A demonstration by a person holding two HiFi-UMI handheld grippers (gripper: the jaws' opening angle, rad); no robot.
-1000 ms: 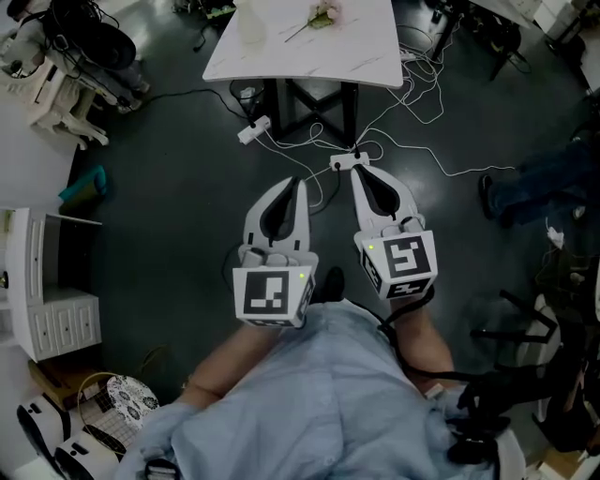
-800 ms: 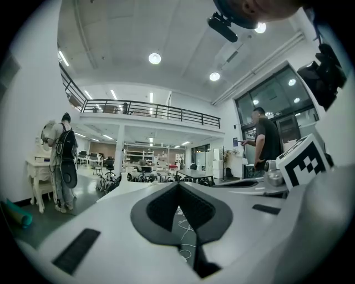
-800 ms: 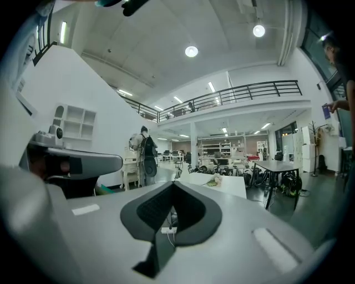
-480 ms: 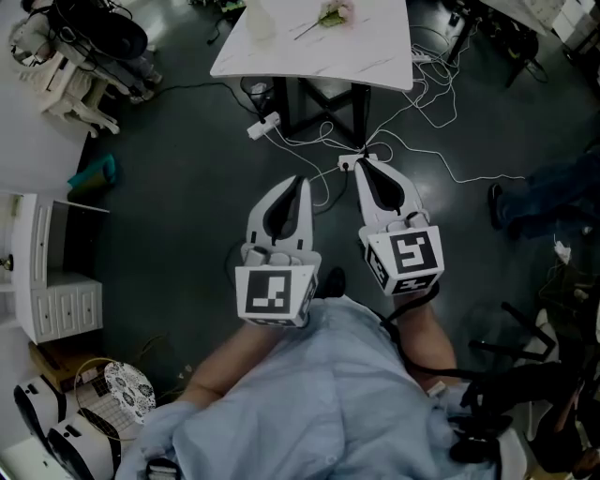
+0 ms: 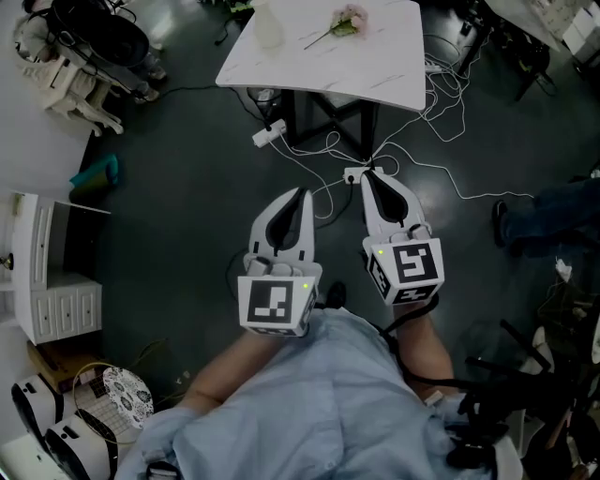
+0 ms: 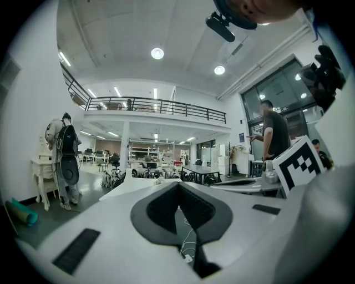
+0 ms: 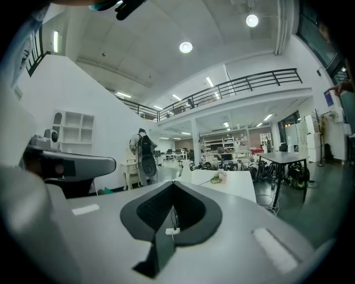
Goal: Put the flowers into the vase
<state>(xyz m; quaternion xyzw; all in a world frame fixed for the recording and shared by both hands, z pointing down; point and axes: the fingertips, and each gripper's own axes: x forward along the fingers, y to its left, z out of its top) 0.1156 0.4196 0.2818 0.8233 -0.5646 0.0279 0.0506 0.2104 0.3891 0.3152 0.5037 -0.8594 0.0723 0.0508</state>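
Far ahead of right claw [image 5: 369, 172], flowers [image 5: 349, 19]

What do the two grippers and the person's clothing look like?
The left gripper and right gripper are pale grey, with tapering jaws lined black inside. Each carries a white cube with black square markers and a small green light. A black cable trails by the right wrist. The person wears a light blue shirt.

Three cameras, one shared white table [image 5: 375, 56]

The head camera looked steeply down from well short of the table. The cameras on the left gripper [image 5: 302, 194] and right gripper [image 5: 369, 174] faced it almost level from afar. All three views took in the table.
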